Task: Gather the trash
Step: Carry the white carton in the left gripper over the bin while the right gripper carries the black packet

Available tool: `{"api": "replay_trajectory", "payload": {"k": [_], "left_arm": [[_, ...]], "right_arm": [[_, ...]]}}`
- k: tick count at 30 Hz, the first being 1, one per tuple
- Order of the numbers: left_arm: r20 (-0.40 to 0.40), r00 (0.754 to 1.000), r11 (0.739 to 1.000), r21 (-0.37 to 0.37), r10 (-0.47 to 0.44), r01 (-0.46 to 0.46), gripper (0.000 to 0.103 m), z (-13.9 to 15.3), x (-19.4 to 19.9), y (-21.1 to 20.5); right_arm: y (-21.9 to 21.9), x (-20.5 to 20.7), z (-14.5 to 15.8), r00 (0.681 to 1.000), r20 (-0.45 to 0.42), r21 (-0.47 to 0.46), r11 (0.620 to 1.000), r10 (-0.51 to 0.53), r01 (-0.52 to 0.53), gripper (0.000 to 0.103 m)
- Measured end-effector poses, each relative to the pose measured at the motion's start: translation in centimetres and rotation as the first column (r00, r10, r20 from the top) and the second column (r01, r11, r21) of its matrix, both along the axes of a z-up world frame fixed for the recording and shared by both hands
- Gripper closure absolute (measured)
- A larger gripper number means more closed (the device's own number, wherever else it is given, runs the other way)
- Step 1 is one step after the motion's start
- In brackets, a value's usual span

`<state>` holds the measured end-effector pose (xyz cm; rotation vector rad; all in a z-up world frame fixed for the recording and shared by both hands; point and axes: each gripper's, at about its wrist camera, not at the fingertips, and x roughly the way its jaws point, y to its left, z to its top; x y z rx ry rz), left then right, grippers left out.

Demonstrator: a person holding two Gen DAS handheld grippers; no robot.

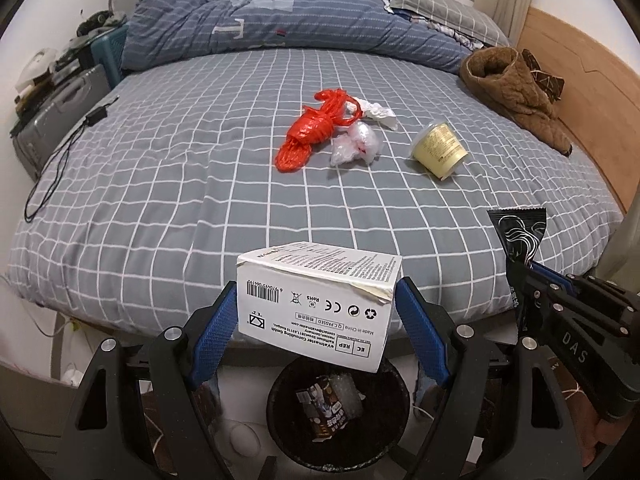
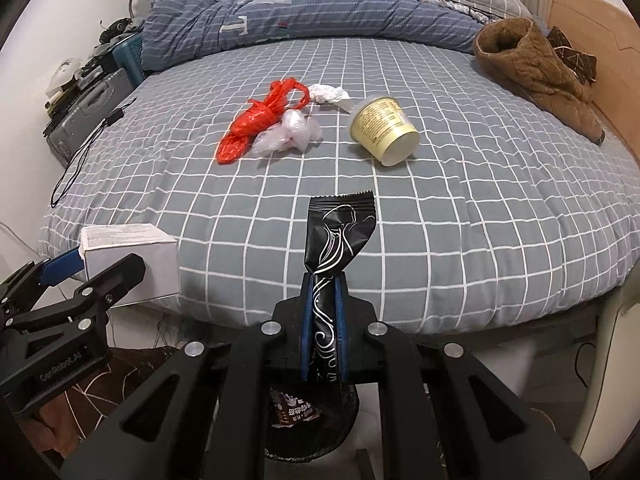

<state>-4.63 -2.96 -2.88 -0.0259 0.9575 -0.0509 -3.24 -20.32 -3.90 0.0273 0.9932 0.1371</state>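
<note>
A rectangular white cardboard box (image 1: 316, 300) is clamped by the left gripper (image 1: 316, 320); a crinkled black foil wrapper (image 2: 334, 264) is pinched by the right gripper (image 2: 324, 320) above one round black bin (image 1: 340, 416).

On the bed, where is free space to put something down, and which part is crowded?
Free: the wide grey sheet between the near bed edge and the yellow cup, and the left strip beside the black cable. Crowded: the middle, where red bag, clear plastic and tissue cluster.

Even, soft indoor light; sharp focus, strong fisheye bending and dark corners.
</note>
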Motion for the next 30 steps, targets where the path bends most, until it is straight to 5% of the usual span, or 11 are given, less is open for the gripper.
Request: {"api": "replay_trajectory", "payload": {"k": [30], "left_arm": [[-0.075,0.997,1.000,-0.024,0.015,-0.017,0.026,-5.1,-6.0,0.4]], "right_arm": [[1.6,-6.2,-4.4,0.997,-0.061,-0.006,0.999,0.035,-0.036,0.093]]}}
